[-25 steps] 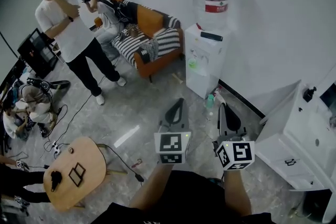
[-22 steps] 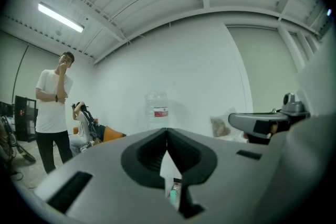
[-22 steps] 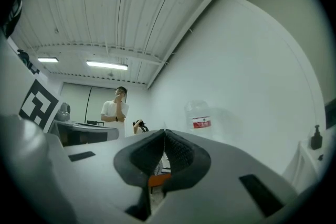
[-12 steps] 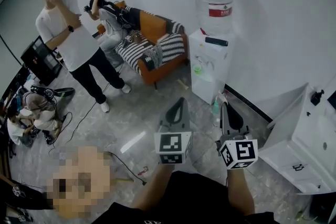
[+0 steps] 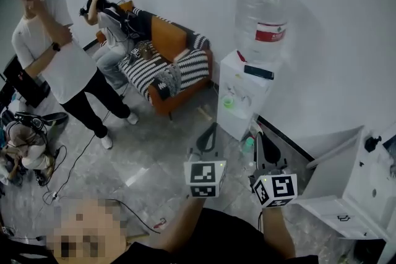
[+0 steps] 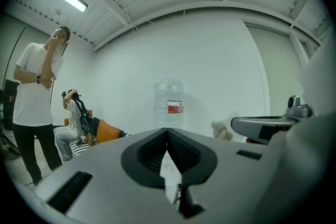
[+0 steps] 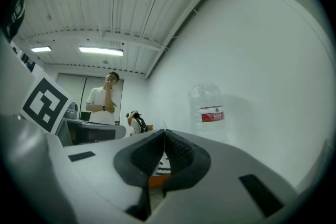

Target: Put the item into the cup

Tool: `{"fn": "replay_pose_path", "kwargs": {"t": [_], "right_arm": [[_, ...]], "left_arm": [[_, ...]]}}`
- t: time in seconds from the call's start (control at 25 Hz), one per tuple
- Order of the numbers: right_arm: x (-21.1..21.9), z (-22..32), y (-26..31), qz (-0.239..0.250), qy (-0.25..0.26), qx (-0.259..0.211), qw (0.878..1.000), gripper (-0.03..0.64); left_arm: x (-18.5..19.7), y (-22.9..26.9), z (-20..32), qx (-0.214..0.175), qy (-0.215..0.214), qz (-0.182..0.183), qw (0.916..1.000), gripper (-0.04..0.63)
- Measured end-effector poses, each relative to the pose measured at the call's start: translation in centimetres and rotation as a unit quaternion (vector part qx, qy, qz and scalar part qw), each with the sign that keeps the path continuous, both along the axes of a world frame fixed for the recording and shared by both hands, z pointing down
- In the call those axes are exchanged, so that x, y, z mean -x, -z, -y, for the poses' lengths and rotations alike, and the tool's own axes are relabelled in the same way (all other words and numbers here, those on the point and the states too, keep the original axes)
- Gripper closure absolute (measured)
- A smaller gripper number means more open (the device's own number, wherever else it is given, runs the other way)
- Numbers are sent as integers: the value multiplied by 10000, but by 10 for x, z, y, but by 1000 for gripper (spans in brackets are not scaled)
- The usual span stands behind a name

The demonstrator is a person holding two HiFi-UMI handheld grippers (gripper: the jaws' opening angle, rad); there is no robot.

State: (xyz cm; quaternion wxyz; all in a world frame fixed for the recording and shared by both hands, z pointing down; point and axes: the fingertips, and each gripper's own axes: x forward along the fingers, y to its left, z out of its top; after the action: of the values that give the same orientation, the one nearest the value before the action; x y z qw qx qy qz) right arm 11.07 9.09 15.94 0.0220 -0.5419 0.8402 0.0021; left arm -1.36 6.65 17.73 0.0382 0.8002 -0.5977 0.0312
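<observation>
Left hand-held gripper [image 5: 211,130]: jaws pressed together, nothing between them; points level toward the water dispenser [image 5: 243,93].
Right hand-held gripper [image 5: 266,140]: jaws likewise together and empty, just beside the left one.
Task things: neither the item nor the cup can be made out in any view.
Progress: judged not begun; finding, gripping and placing the item all remain.

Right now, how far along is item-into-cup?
Done: nothing visible. In hand: nothing; the left tool and right tool are both shut and empty, aimed toward the white water dispenser with the clear bottle. Left: everything. No item or cup is identifiable; a small green object on the dispenser front is too small to tell.
</observation>
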Motion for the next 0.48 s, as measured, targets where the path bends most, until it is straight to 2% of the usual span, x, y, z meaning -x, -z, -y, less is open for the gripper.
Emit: {"fn": "replay_pose_path", "kwargs": {"t": [0.12, 0.28, 0.36, 0.48], "right_arm": [[17, 46, 0, -79, -63, 113, 9999, 606], [43, 105, -2, -400, -39, 278, 9988, 606], [66, 138, 0, -469, -12, 278, 9985, 606], [97, 176, 4, -488, 32, 234, 9985, 606]], "left_arm": [[17, -9, 48, 142, -77, -73, 9998, 583], [61, -20, 113, 335, 195, -365, 9986, 583], [84, -17, 145, 284, 231, -343, 9987, 583], [98, -15, 178, 218, 102, -254, 9994, 583]]}}
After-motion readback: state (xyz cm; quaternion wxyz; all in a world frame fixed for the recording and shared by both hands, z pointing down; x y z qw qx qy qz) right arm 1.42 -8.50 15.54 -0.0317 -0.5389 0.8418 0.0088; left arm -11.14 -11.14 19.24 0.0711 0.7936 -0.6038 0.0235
